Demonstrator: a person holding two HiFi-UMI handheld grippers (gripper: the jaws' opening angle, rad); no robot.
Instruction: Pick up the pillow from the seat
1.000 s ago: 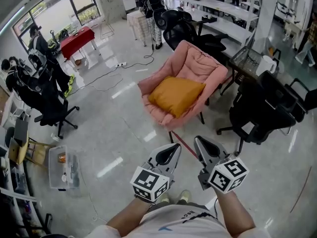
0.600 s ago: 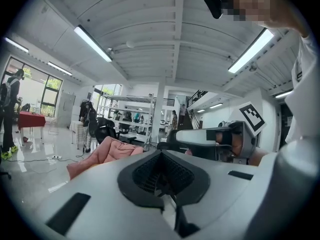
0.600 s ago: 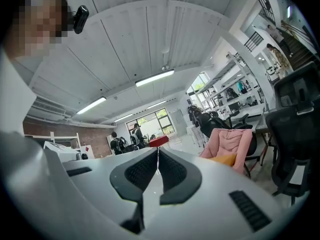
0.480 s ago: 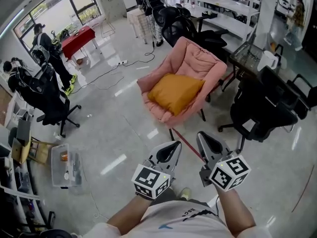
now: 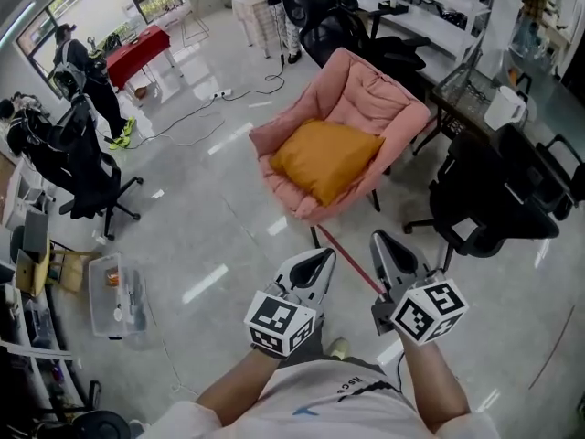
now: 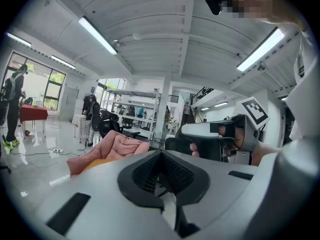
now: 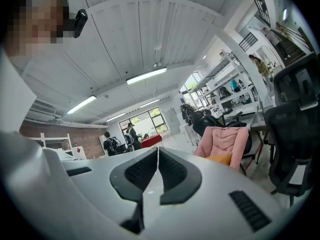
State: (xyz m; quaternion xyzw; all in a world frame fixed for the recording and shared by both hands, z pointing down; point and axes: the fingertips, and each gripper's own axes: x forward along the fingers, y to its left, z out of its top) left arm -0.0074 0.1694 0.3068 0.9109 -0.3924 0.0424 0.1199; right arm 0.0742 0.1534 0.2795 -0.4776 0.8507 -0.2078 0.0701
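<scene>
An orange pillow (image 5: 324, 158) lies on the seat of a pink padded chair (image 5: 366, 99) in the head view, ahead of me on the grey floor. Both grippers are held close to my body, well short of the chair. My left gripper (image 5: 323, 257) is shut with nothing in it, and my right gripper (image 5: 381, 240) beside it is shut and empty too. The left gripper view shows the pink chair (image 6: 114, 148) far off with a sliver of the pillow (image 6: 96, 163). In the right gripper view the chair (image 7: 226, 140) and pillow (image 7: 220, 158) are also distant.
Black office chairs (image 5: 484, 204) stand right of the pink chair, by desks (image 5: 430, 26) at the back. A red bar (image 5: 352, 265) lies on the floor before the chair. Left are another black chair (image 5: 87, 167), a clear bin (image 5: 117, 295), a red table (image 5: 137, 53) and people.
The view has shifted slightly toward the chair, which sits a little higher and larger in the frame. Both grippers stay shut and side by side.
</scene>
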